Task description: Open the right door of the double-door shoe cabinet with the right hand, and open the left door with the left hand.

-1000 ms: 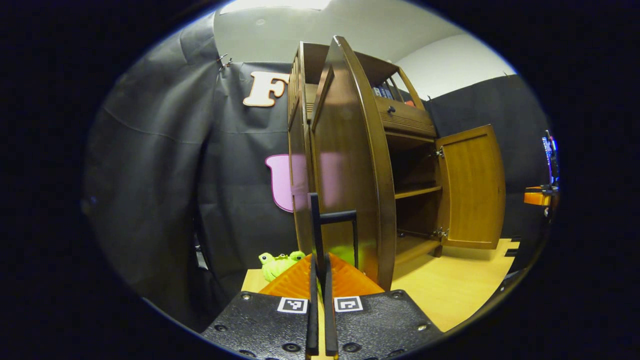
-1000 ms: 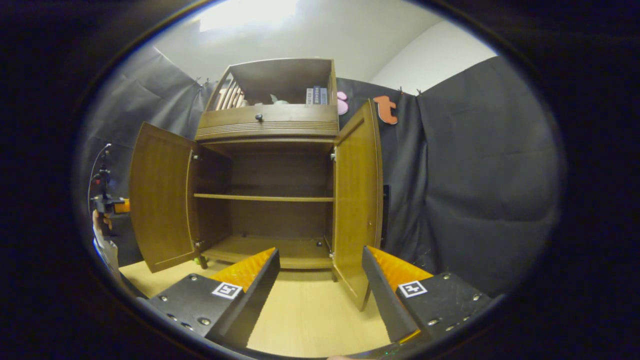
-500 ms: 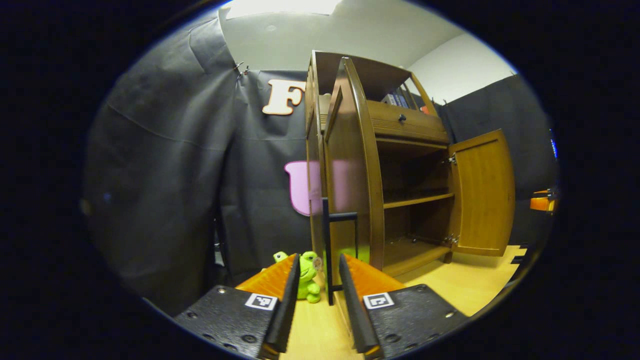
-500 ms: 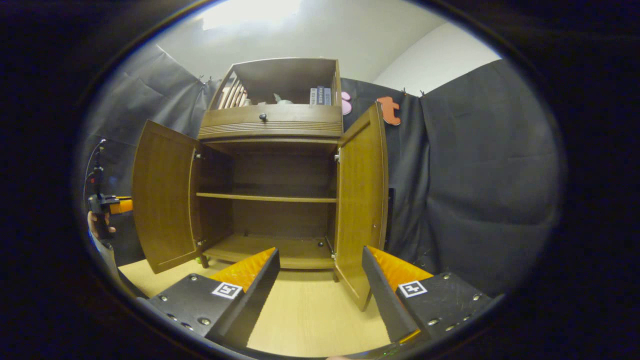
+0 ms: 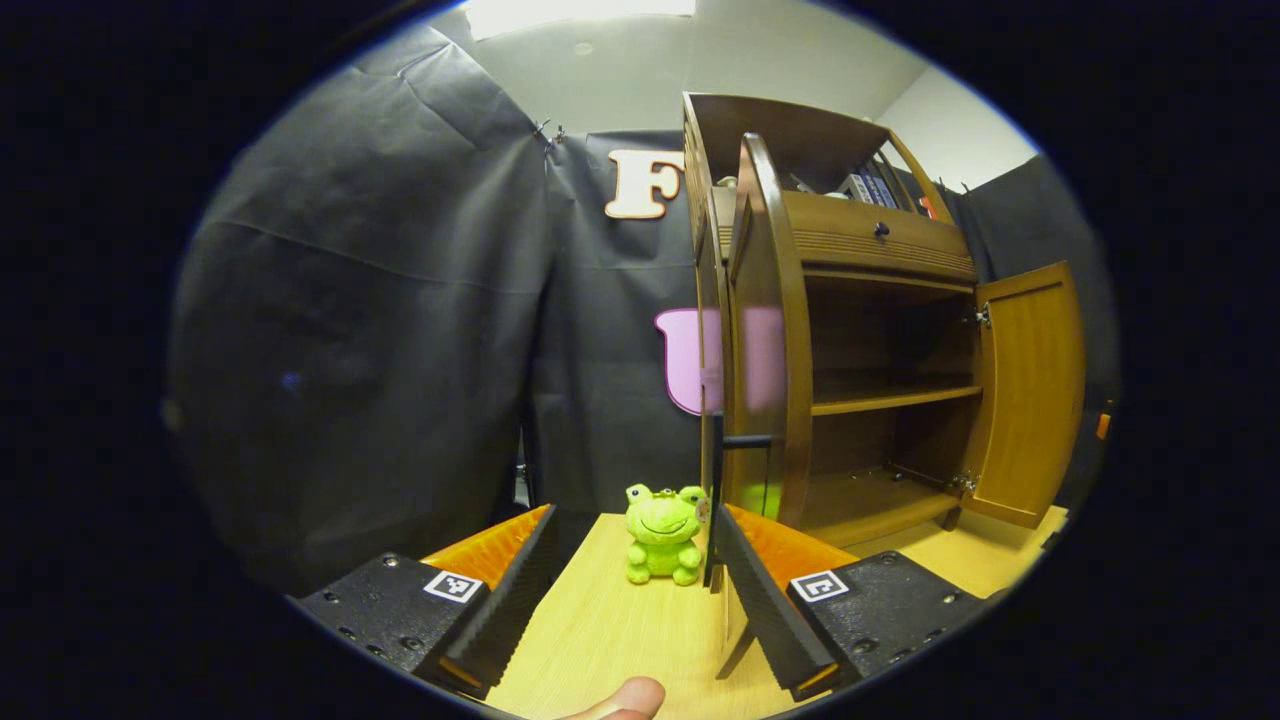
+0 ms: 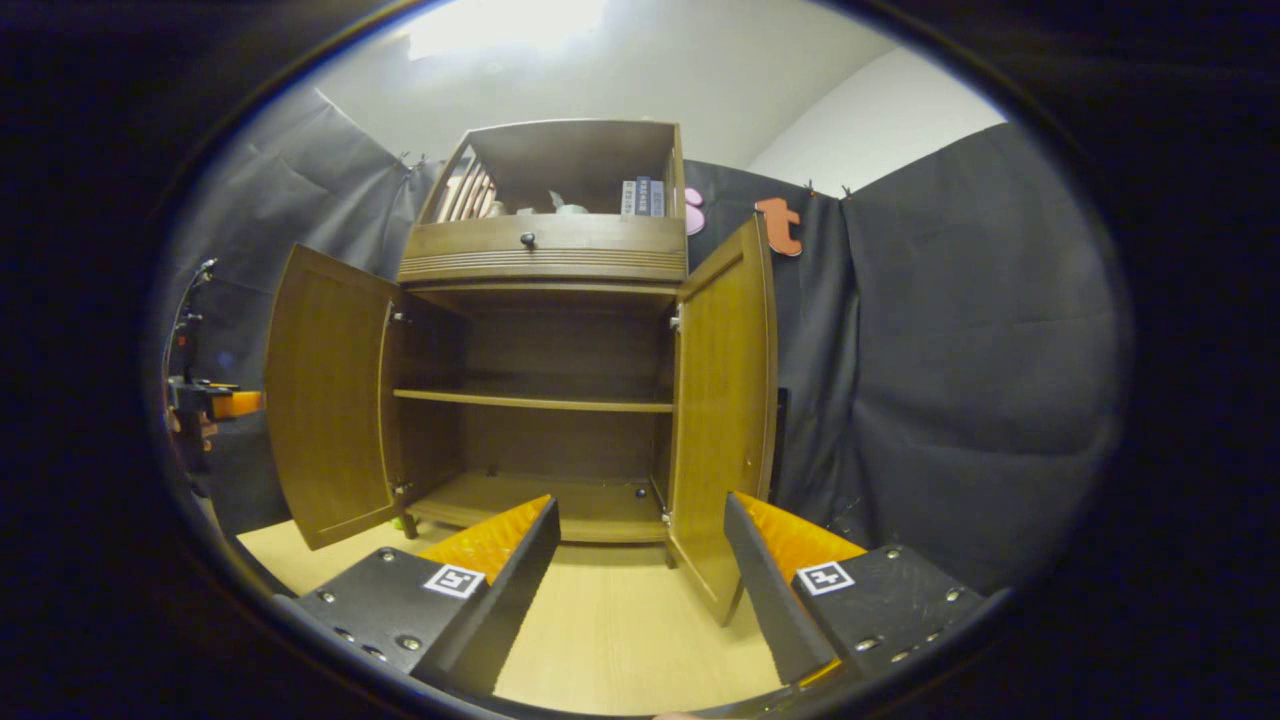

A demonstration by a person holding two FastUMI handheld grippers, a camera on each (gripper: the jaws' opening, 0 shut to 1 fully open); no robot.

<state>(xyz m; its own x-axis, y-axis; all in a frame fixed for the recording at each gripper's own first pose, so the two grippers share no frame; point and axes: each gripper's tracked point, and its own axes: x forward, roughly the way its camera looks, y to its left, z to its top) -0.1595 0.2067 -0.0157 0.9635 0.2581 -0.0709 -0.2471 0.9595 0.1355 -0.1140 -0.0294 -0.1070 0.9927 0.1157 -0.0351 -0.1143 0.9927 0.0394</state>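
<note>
The brown wooden shoe cabinet point(image 6: 545, 250) stands with both doors swung wide. In the right gripper view the left door point(image 6: 325, 400) and the right door point(image 6: 725, 400) flank bare shelves. My right gripper point(image 6: 640, 590) hangs open in front of the cabinet, touching nothing. In the left gripper view I see the left door point(image 5: 770, 340) edge-on, with its black bar handle point(image 5: 712, 500) just beyond my right fingertip. My left gripper point(image 5: 630, 600) is open and holds nothing. The right door point(image 5: 1030, 390) shows farther off. The left gripper point(image 6: 205, 405) shows at the far left edge.
A green frog plush point(image 5: 660, 548) sits on the light wooden floor point(image 5: 600, 640) beside the left door. Books point(image 6: 640, 195) stand on the cabinet's top shelf above a drawer knob point(image 6: 527, 239). A fingertip point(image 5: 625, 700) shows at the bottom edge. Black cloth walls surround the booth.
My left gripper went from shut on the left door's handle to open, let it go and drew back, bringing the frog into view. The right gripper barely moved.
</note>
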